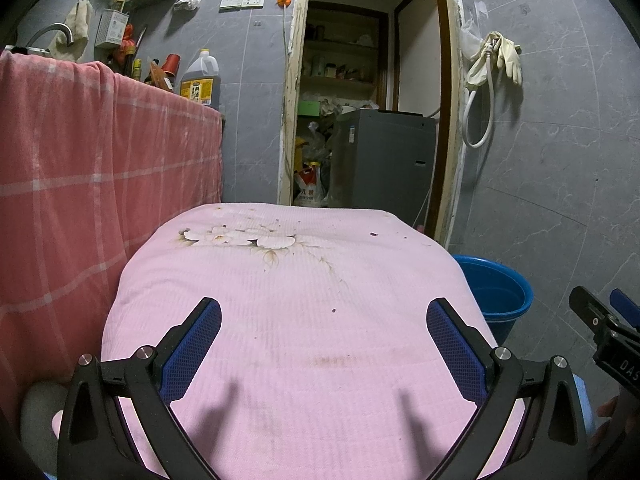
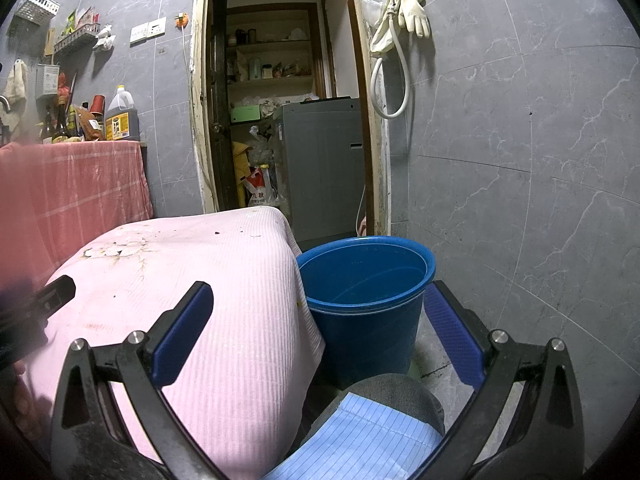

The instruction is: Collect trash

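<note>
Both claws gape wide and hold nothing. The left claw (image 1: pixel 324 344) hovers over a table draped in ribbed pink cloth (image 1: pixel 304 280) flecked with small dark crumbs (image 1: pixel 373 234). The right claw (image 2: pixel 320 332) faces a round, smooth blue plastic bucket (image 2: pixel 366 276) just beside the table.

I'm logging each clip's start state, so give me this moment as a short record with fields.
setting: grey-tiled room with an open doorway
work surface: pink cloth with small dark crumbs
bin: blue bucket on the floor, right of the cloth, no trash visible inside
left gripper: open, empty, above the cloth
right gripper: open, empty, facing the bucket
background: oil jug; rubber gloves on wall
</note>
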`<action>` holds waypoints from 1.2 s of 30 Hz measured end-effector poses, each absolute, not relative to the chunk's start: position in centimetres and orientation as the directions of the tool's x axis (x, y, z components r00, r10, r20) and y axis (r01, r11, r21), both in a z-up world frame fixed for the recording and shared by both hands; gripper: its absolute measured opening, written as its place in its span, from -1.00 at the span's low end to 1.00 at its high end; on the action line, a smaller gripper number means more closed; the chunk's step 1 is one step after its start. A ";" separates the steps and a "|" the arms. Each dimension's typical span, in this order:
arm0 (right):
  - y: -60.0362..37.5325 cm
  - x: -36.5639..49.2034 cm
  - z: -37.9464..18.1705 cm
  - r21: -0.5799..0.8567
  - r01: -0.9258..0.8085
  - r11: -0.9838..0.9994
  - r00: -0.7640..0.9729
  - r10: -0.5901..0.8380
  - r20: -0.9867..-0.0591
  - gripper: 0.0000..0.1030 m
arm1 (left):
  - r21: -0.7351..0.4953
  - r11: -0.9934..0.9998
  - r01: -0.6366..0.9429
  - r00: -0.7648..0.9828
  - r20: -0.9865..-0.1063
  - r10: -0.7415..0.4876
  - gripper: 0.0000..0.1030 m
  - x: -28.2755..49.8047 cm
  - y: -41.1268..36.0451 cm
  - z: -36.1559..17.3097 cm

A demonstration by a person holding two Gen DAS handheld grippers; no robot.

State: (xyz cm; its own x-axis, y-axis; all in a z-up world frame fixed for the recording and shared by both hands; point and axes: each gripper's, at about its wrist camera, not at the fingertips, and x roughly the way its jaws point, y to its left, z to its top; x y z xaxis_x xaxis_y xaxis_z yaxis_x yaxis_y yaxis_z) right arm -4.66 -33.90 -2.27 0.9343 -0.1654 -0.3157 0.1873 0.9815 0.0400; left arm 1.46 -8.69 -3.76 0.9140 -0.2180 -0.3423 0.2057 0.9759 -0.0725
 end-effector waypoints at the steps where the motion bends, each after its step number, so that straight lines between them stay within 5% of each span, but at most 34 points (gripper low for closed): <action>1: -33.9 -4.7 -2.2 0.040 0.187 0.981 0.934 -0.165 -0.316 1.00 | -0.073 0.976 0.206 0.914 -0.343 -0.218 0.96 1.5 -8.7 -3.8; 36: -34.0 -4.6 -2.2 0.040 0.187 0.982 0.934 -0.165 -0.318 1.00 | -0.065 0.980 0.188 0.914 -0.352 -0.199 0.96 1.5 -8.5 -4.3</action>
State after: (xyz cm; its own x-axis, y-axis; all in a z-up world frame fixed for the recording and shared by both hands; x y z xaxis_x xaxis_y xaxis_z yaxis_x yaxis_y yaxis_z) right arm -4.64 -34.01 -2.21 0.9338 -0.1649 -0.3176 0.1871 0.9815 0.0403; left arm 1.55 -8.53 -4.34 0.9144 -0.1990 -0.3525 0.1883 0.9800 -0.0647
